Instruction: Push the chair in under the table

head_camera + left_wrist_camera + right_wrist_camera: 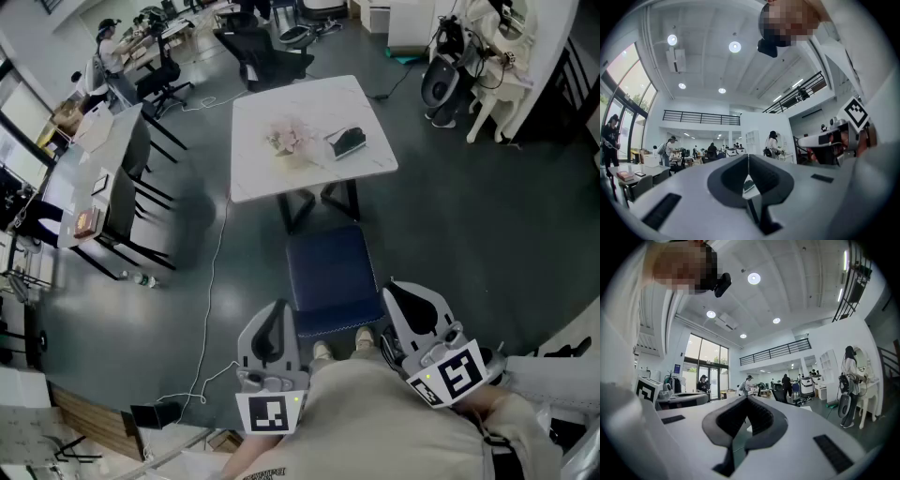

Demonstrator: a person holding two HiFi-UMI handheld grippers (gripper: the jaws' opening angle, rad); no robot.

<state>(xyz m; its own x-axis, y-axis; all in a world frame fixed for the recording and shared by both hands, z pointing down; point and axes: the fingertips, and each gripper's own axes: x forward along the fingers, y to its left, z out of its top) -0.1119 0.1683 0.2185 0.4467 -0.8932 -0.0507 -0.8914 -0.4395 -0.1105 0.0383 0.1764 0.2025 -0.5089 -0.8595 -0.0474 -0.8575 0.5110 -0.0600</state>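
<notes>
Chair (328,272) stands near side of worktop (253,141), its far edge just by the black legs (298,208), which stand directly beyond it. Open floor (450,253) right of chair. Left: white cable (209,309) trails along floor; dark chairs (141,202) farther left.

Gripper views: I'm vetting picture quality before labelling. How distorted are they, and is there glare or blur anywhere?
Left gripper view: strong fisheye bending, black corners, ceiling lights blown out. Right gripper view: same bending, windows washed out bright. Head view: sharp, evenly lit, only a soft shadow left of the table, edges bowed.
</notes>
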